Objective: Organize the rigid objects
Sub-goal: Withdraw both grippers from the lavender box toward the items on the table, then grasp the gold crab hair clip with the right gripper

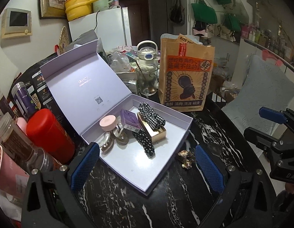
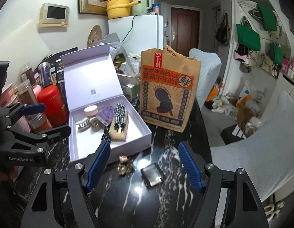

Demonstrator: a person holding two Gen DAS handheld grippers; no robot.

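I've got the black marble table [image 2: 166, 199] under both grippers. The open lilac gift box [image 1: 162, 152] sits ahead of my L gripper [image 1: 147, 167], its near corner reaching between the L fingers [image 1: 84, 167], lid propped up at the back. The brown paper takeaway bag [image 2: 169, 91] stands upright beyond my R gripper [image 2: 145, 165], just right of the box. A red canister [image 1: 50, 133] is left of the L fingers, among jars.

In the box: a tan tray [image 1: 156, 131] with a checked hair tie [image 1: 150, 115] on it, a polka-dot hair tie [image 1: 145, 142], a purple carton [image 1: 129, 119], a pink-lidded jar [image 1: 108, 122] and a hair claw [image 1: 107, 142], all bunched at the back.

Both grippers are released, w/ nothing between the pads. A small dark square compact [image 2: 152, 174] lies on the table between the R fingers [image 2: 98, 163], nearer the right one, not touched. A little gold brooch-like piece [image 2: 124, 167] lies just left of it, outside the box, by the box's front edge.
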